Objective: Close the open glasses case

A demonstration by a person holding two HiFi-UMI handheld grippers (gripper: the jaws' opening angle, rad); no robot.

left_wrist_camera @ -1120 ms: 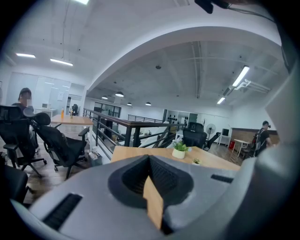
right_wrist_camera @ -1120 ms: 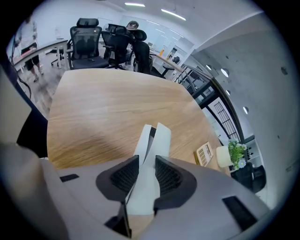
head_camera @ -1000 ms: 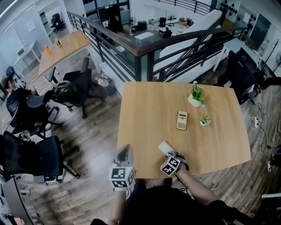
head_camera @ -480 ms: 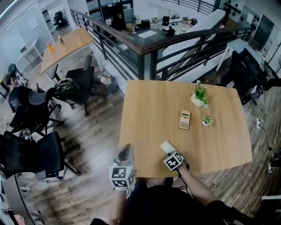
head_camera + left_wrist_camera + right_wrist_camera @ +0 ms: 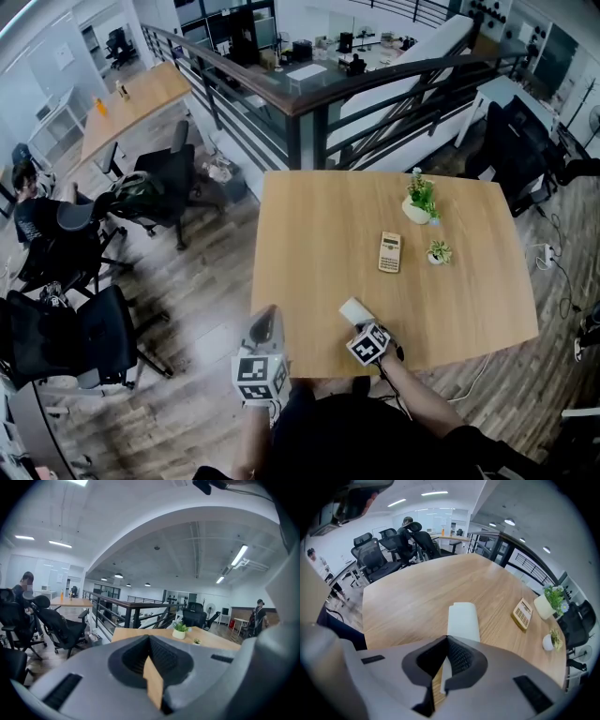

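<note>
A white glasses case (image 5: 356, 311) lies on the wooden table (image 5: 309, 234) near its front edge. In the right gripper view the case (image 5: 463, 620) shows as a smooth rounded shell with its lid down. My right gripper (image 5: 362, 327) points steeply down at the case's near end. Its jaws (image 5: 447, 638) are shut tip to tip right over that end, with nothing clamped between them. My left gripper (image 5: 266, 324) hangs off the table's front left corner, well away from the case. It points out across the room, and its jaws (image 5: 150, 637) are shut and empty.
A beige calculator (image 5: 389, 252) lies mid-table beyond the case. A potted plant (image 5: 419, 202) and a smaller one (image 5: 437, 253) stand to its right. Black office chairs (image 5: 150, 192) stand on the floor to the left, and a railing (image 5: 309, 103) runs behind the table.
My right gripper has rolled a little over the case and its jaws look drawn together. The case and my left gripper have stayed where they were.
</note>
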